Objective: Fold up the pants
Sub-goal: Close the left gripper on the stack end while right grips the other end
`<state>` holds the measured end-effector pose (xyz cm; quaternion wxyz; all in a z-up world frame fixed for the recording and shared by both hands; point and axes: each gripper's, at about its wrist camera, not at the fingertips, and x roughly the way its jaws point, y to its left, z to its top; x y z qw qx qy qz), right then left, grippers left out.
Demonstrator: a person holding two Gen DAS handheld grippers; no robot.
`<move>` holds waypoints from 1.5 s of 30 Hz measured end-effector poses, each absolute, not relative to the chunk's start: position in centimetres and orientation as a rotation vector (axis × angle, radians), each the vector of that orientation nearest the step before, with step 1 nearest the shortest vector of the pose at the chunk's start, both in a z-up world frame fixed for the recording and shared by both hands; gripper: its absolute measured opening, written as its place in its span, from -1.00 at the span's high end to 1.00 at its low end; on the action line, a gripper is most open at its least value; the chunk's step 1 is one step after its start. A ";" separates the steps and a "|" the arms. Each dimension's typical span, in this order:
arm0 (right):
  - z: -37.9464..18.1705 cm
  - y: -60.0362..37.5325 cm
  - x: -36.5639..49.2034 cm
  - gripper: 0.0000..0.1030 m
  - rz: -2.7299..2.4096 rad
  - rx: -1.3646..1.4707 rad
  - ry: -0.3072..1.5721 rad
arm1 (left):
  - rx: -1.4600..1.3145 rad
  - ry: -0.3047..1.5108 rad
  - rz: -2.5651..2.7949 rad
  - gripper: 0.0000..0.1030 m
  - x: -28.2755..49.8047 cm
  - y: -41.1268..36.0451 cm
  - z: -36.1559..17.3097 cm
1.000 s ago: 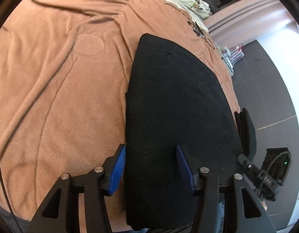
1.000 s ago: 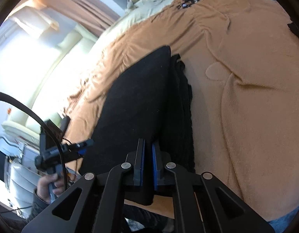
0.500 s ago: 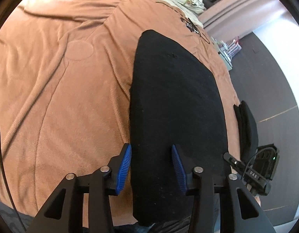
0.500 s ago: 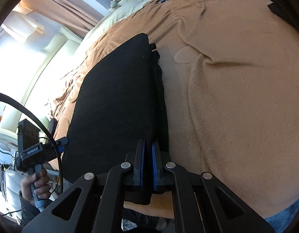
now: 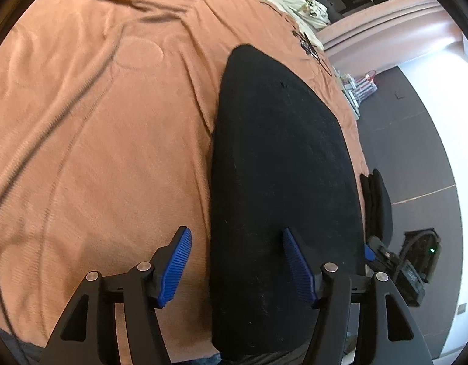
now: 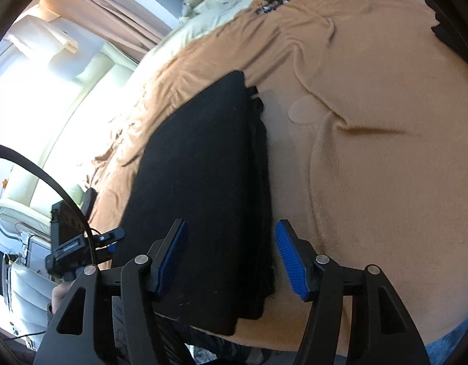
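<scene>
Black pants [image 5: 279,164] found folded into a long, flat, layered strip on a tan blanket [image 5: 97,152], running away from both tongs toward the far end of the bed. Left gripper [image 5: 237,261] released, jaws just widened further within the last half second; left blue pad over bare blanket just beside the strip's left edge, right pad over the black cloth, no pad seen pressing on it. Near end of the strip passing between and below these jaws, reaching the bed's near edge. Right gripper [image 6: 230,255] also released, jaws just sprung apart from a clenched state; stacked right edge of the pants [image 6: 203,167] lying between the pads, cloth untouched by either as far as visible. Left pad over the black top layer, right pad over the blanket [image 6: 370,152] just beside the stacked edge. Several layers visible along that edge, slightly stepped. Beyond the strip's far tip, a small dark tangled item, too small to identify. Far left of the right tongs, a hand [image 6: 59,296] on the other gripper's handle.
</scene>
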<state>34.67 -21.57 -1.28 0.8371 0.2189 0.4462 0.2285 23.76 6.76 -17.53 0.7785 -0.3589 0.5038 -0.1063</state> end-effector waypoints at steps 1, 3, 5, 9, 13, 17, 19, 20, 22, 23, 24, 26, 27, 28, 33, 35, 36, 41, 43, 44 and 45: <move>-1.6 -21.3 34.9 -0.13 0.485 0.467 0.962 | -0.790 1.096 -0.245 -0.26 23.7 6.6 -17.8; -2.7 -20.8 35.1 0.07 0.502 0.483 0.997 | -0.801 1.099 -0.258 -0.22 23.5 6.3 -18.0; -3.2 -20.4 35.1 0.13 0.506 0.494 1.014 | -0.800 1.090 -0.268 0.01 23.3 6.2 -17.8; -2.5 -19.9 34.9 0.23 0.517 0.486 1.007 | -0.752 1.074 -0.258 0.24 23.0 6.3 -16.6; -2.2 -19.5 34.6 0.25 0.521 0.481 1.007 | -0.743 1.066 -0.257 0.32 22.7 6.8 -15.8; -2.6 -19.2 34.3 0.28 0.537 0.497 1.010 | -0.698 1.059 -0.244 0.35 22.4 6.8 -14.8; -2.8 -18.8 34.2 0.28 0.547 0.492 1.016 | -0.693 1.055 -0.239 0.35 22.0 7.0 -14.5; -2.8 -18.5 34.1 0.28 0.552 0.486 1.019 | -0.691 1.054 -0.235 0.35 22.0 7.0 -14.3; -2.9 -18.0 34.1 0.28 0.565 0.479 1.024 | -0.691 1.054 -0.225 0.36 21.8 7.4 -14.1; -3.0 -17.7 34.1 0.28 0.573 0.479 1.026 | -0.692 1.053 -0.221 0.36 21.7 7.7 -14.0; -3.1 -17.4 34.3 0.28 0.581 0.479 1.029 | -0.692 1.052 -0.217 0.36 21.5 8.0 -13.9; -3.3 -16.8 34.3 0.28 0.594 0.473 1.035 | -0.691 1.047 -0.207 0.36 21.0 8.3 -13.7; -3.4 -16.5 34.2 0.28 0.601 0.469 1.037 | -0.690 1.046 -0.201 0.36 20.7 8.4 -13.6; -3.5 -16.3 34.3 0.28 0.605 0.467 1.038 | -0.690 1.046 -0.196 0.36 20.4 8.6 -13.6; -4.4 -15.9 34.0 0.28 0.633 0.479 1.047 | -0.681 1.051 -0.180 0.36 18.8 9.4 -13.7; -4.7 -16.0 34.1 0.28 0.628 0.468 1.059 | -0.685 1.063 -0.180 0.36 18.6 9.6 -14.2; -4.6 -16.0 34.4 0.28 0.621 0.459 1.066 | -0.686 1.071 -0.183 0.33 18.5 9.7 -14.5; -3.2 -15.7 36.0 0.12 0.592 0.398 1.060 | -0.717 1.100 -0.168 0.14 18.9 10.5 -15.6; -2.5 -15.8 36.9 -0.13 0.584 0.390 1.039 | -0.727 1.095 -0.167 0.04 19.2 11.0 -15.7; -2.4 -15.8 37.3 -0.18 0.581 0.394 1.033 | -0.735 1.089 -0.167 -0.05 19.2 11.3 -15.8; -2.3 -15.9 38.0 -0.21 0.576 0.400 1.032 | -0.742 1.078 -0.163 -0.14 19.5 11.7 -15.7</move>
